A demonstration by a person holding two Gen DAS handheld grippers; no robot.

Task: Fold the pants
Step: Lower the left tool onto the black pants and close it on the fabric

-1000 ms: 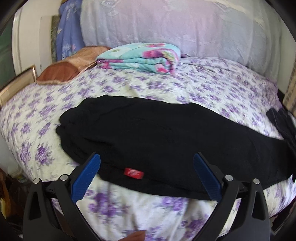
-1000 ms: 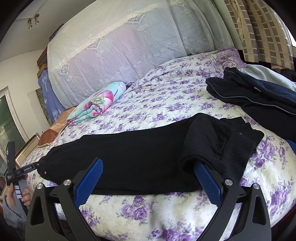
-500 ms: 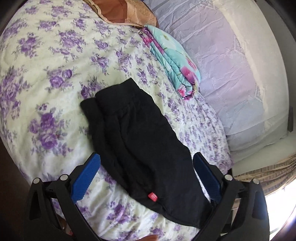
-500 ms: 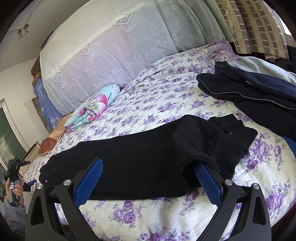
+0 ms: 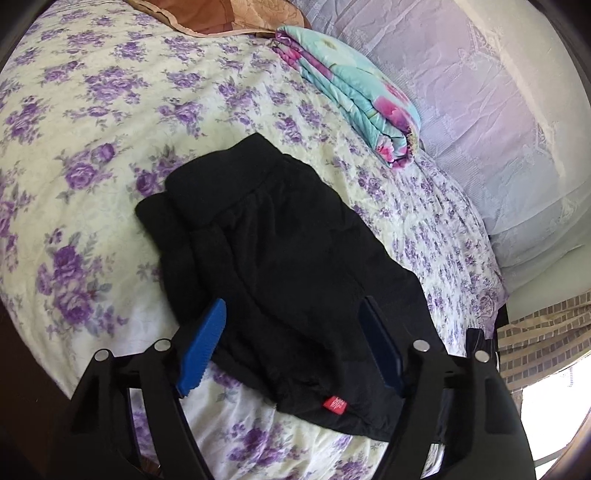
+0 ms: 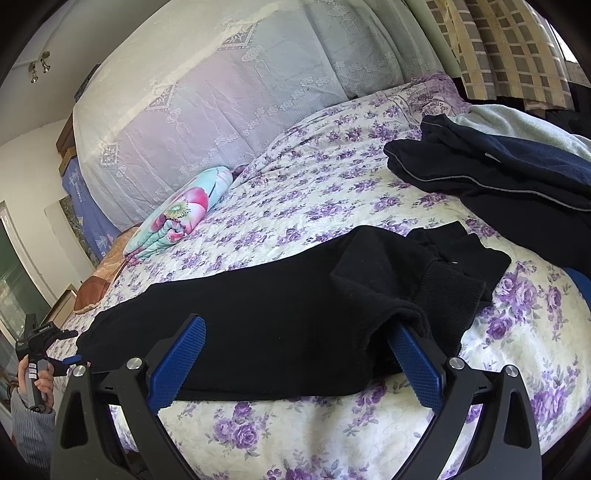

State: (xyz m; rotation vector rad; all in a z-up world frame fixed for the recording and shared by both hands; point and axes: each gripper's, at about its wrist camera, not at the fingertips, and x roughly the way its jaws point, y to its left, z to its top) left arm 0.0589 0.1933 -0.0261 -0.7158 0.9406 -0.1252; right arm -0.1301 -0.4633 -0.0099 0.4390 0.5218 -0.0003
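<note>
Black pants [image 6: 280, 317] lie stretched across the floral bedspread [image 6: 332, 192]. Their waistband end, with a small red tag [image 5: 334, 403], fills the left wrist view [image 5: 280, 266]. My left gripper [image 5: 291, 332] hovers low over that end, jaws closing, with the fabric between the blue pads but not pinched. A hand [image 6: 35, 380] holds it at the far left of the right wrist view. My right gripper [image 6: 295, 354] stands open at the cuffed leg end [image 6: 450, 291]. Its left pad rests over the leg, and its right pad tip is tucked under bunched fabric.
A folded turquoise and pink blanket [image 5: 354, 92] lies near a lace-covered headboard [image 6: 229, 92]. A brown pillow [image 5: 221, 14] sits at the bed's far corner. A pile of dark navy clothes [image 6: 498, 173] occupies the right side, under a checked curtain [image 6: 509, 48]. The bed edge drops away just below both grippers.
The left gripper has swung and rolled round to the waistband end, and its jaws have narrowed over the fabric. The right gripper has edged slightly along the leg end, still wide.
</note>
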